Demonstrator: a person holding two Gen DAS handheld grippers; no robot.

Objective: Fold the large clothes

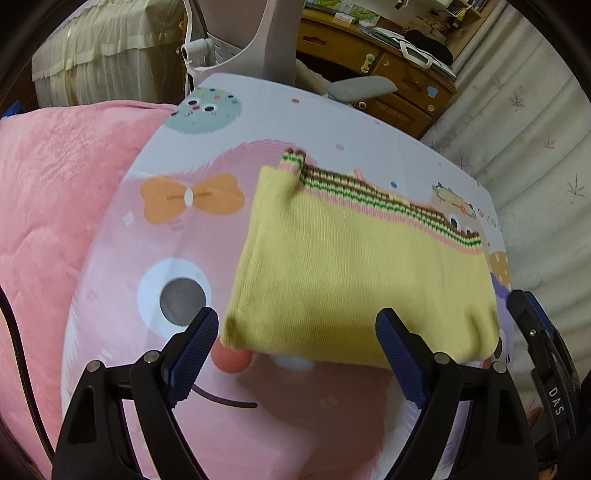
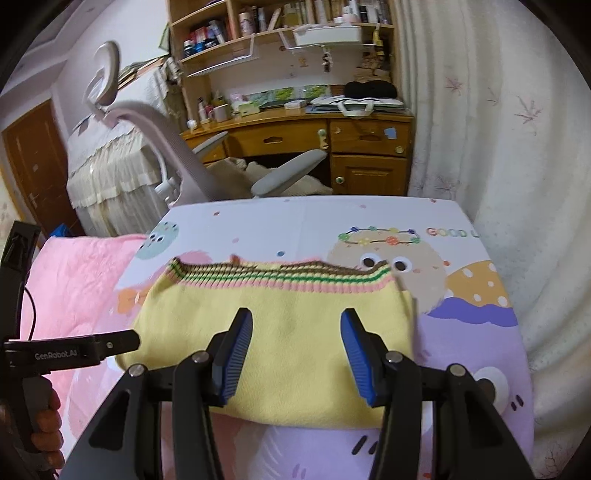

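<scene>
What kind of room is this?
Probably a bedroom: a bed with a cartoon sheet and pink quilt, a wooden desk with bookshelves, and a desk chair.

1 folded sweater [image 2: 280,332], 2 grippers [image 1: 297,341] [image 2: 295,354], 1 pink quilt [image 1: 62,192].

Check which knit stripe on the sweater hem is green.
On the yellow sweater, the thin green stripe runs between the brown stripes above and the pink band below.
</scene>
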